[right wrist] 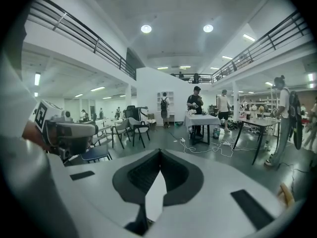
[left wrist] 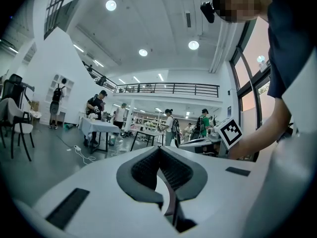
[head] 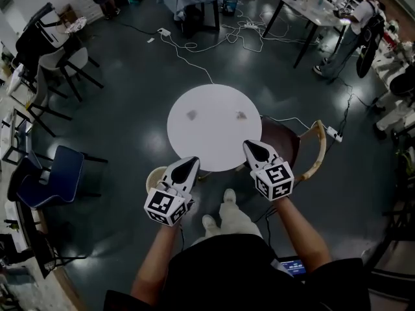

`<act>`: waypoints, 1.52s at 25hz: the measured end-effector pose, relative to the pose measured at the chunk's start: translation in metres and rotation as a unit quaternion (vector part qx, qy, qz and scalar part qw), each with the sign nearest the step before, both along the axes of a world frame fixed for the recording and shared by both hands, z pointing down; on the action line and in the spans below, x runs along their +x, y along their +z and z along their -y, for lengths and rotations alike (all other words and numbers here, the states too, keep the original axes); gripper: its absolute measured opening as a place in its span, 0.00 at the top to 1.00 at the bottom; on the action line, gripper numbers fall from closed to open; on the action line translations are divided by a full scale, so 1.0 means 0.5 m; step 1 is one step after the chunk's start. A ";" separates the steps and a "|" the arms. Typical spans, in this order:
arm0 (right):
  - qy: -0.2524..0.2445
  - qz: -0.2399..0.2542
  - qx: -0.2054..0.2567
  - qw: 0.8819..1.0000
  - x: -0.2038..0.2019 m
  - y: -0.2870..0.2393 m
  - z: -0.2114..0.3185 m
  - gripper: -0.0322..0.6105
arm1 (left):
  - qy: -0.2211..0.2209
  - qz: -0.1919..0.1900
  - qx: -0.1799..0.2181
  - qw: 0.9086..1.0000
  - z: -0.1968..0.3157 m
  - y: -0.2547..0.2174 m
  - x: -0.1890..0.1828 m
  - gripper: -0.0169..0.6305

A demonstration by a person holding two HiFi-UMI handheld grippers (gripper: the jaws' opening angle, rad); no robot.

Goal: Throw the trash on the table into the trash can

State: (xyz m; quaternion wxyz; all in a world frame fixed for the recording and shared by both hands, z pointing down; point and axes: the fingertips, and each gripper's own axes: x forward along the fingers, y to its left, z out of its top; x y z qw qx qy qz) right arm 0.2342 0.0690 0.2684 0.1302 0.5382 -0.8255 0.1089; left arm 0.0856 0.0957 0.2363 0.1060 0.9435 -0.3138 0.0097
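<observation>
Left gripper (head: pixel 192 161) and right gripper (head: pixel 250 146), head view: both are held side by side over the near edge of the round white table (head: pixel 214 141), each clenched with nothing between its jaws. In the left gripper view (left wrist: pixel 159 148) the ribbed pads meet at their tips. The right gripper view (right wrist: pixel 159 151) shows the same closure, with the pale tabletop visible through the slit below the tips. Neither gripper touches anything on the table. Two small pieces of trash lie on the far half of the table, well apart: one toward the left (head: pixel 191 115), one toward the right (head: pixel 241 115). A pale round trash can (head: pixel 153 177) stands on the floor just beside the table's near left edge, partly covered by the left gripper. A brown chair (head: pixel 288 144) with a light wooden armrest stands against the table's right side.
</observation>
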 end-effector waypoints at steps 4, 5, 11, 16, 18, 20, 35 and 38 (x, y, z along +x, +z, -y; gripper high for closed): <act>0.000 0.002 -0.011 1.000 0.016 0.018 0.019 0.92 | 0.001 0.001 -0.011 1.000 0.018 0.016 0.020 0.95; 0.000 0.002 -0.013 1.000 0.021 0.021 0.026 0.92 | 0.001 0.002 -0.012 1.000 0.024 0.018 0.026 0.95; 0.013 -0.012 -0.026 0.999 0.064 0.056 0.084 0.92 | 0.003 0.006 -0.023 1.000 0.075 0.031 0.061 0.95; 0.015 -0.022 -0.043 0.999 0.107 0.099 0.137 0.92 | -0.006 0.014 -0.031 0.999 0.123 0.050 0.087 0.95; 0.016 -0.024 -0.051 0.998 0.129 0.119 0.161 0.92 | -0.011 0.017 -0.036 0.999 0.142 0.060 0.101 0.95; 0.015 -0.025 -0.062 0.998 0.147 0.142 0.186 0.92 | -0.015 0.020 -0.042 0.999 0.161 0.072 0.114 0.95; -0.010 -0.035 -0.139 0.990 0.222 0.339 0.372 0.92 | -0.019 0.043 -0.106 0.993 0.291 0.201 0.217 0.95; -0.016 -0.028 -0.165 0.986 0.239 0.383 0.403 0.72 | -0.014 0.049 -0.120 0.991 0.306 0.225 0.248 0.95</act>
